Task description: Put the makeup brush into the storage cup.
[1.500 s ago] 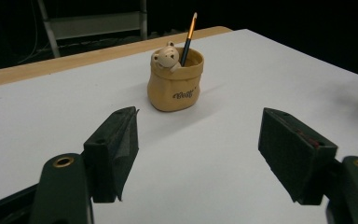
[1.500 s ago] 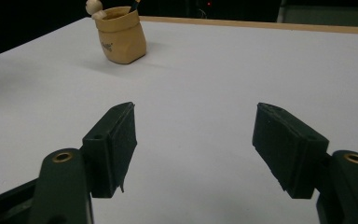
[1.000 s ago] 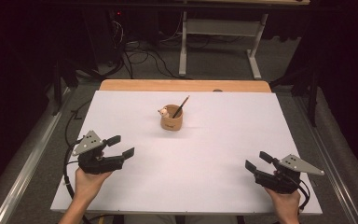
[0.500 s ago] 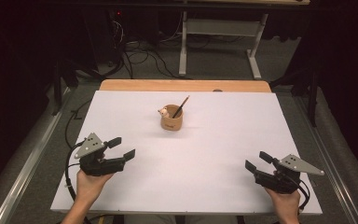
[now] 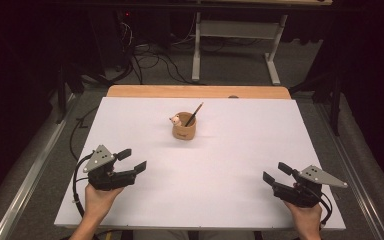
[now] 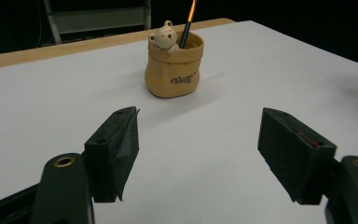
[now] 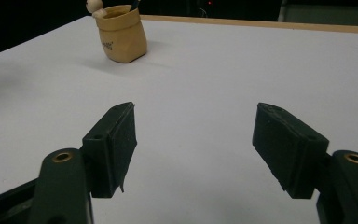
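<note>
We're looking down on the wide white table (image 5: 240, 165), and both of our hands sit at the lower edge of the high view. Our left claw (image 5: 132, 160) is at the lower left of that frame, jaws spread wide apart with nothing between them, resting low over the bare white surface. Our right claw (image 5: 276, 172) mirrors it at the lower right, jaws just as wide and equally empty.

Up in the centre of the high view, a little above the middle of the table, stands the small tan sack-shaped pot (image 5: 183, 129), upright, well apart from both claws. A little cream bear figure (image 5: 175, 120) peeks over its rim on the left side, and a dark slim pencil with an orange shaft (image 5: 194, 114) leans out of it toward the upper right.

In the left gripper view the pot (image 6: 173, 67) sits in the upper middle of the frame, beyond the gap between the two black jaws, with dark lettering on its front; the bear (image 6: 164, 38) and the pencil (image 6: 189, 21) show clearly at its mouth.

In the right gripper view the pot (image 7: 121, 35) is at the upper left, far beyond the left jaw.
</note>
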`<move>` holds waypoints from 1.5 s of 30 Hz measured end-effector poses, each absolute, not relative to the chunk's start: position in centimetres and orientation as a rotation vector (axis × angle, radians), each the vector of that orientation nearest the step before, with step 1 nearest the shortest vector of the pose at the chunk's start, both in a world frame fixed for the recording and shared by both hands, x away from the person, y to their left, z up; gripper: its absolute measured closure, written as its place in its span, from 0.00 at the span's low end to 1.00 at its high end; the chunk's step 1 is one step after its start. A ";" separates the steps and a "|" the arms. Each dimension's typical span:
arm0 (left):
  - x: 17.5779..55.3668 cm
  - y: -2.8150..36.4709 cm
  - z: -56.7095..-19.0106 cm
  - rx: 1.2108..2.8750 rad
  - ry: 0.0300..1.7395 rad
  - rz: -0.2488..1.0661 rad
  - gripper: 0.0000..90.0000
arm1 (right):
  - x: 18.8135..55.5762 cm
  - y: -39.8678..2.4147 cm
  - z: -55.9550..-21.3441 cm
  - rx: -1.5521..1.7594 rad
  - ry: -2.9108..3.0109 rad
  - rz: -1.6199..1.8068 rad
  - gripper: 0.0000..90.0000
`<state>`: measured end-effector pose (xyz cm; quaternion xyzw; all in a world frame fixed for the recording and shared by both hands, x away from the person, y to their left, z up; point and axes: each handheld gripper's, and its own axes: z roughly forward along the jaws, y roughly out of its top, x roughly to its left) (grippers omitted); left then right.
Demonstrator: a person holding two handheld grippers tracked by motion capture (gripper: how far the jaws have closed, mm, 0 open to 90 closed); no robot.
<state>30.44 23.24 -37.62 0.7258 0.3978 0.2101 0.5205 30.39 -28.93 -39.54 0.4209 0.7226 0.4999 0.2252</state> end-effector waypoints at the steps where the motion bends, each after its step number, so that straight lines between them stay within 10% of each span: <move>1: 30.4 23.2 -37.7 1.739 0.954 0.504 0.33 | 30.4 -28.9 -39.5 1.161 1.994 1.380 0.36; 45: 30.9 22.9 -40.7 1.751 1.020 0.479 0.32 | 30.5 -28.5 -39.7 1.154 2.025 1.373 0.36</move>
